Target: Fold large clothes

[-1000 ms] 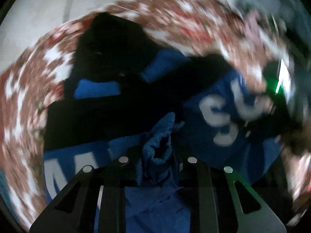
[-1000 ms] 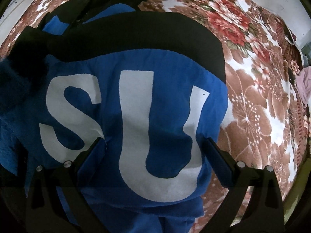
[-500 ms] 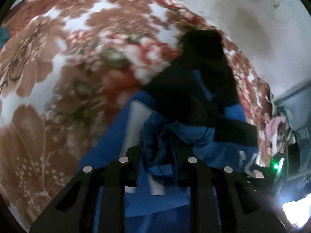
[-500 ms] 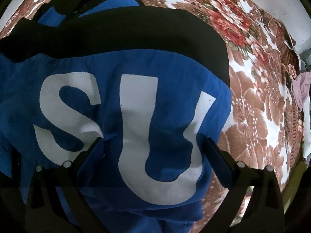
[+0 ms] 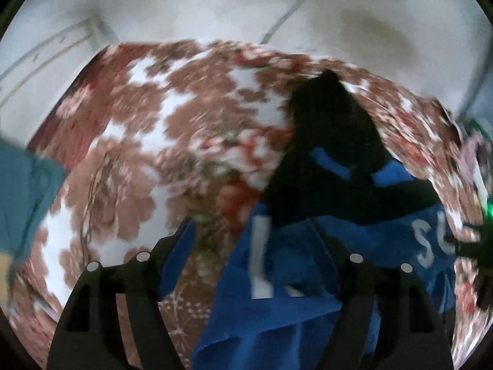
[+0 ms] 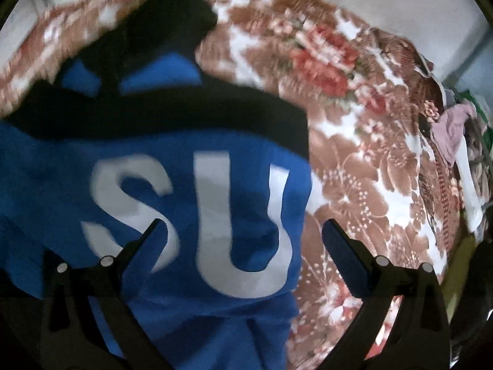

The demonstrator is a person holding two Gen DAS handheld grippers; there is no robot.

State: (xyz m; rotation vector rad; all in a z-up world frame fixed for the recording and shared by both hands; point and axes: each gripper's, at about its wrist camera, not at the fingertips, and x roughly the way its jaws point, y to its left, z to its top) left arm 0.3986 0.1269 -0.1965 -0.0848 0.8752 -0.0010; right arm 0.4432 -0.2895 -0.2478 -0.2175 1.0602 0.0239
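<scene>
Release of sweater (image 5: 295, 308) fold onto bed (image 5: 148, 141).
Left gripper (image 5: 255, 240) jaws just opened, dropping the blue bunch at five o'clock; right gripper (image 6: 240, 228) jaws wide, empty: next crease due.

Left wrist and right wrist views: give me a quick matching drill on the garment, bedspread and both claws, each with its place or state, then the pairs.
1. blue and black garment
2. floral bedspread
3. left claw
4. pink cloth

A. at the bed's far right edge
B. jaws just opened, gripping nothing
C. bears white letters "SU"
D. lies under the garment

Pairs: 1-C, 2-D, 3-B, 4-A
</scene>
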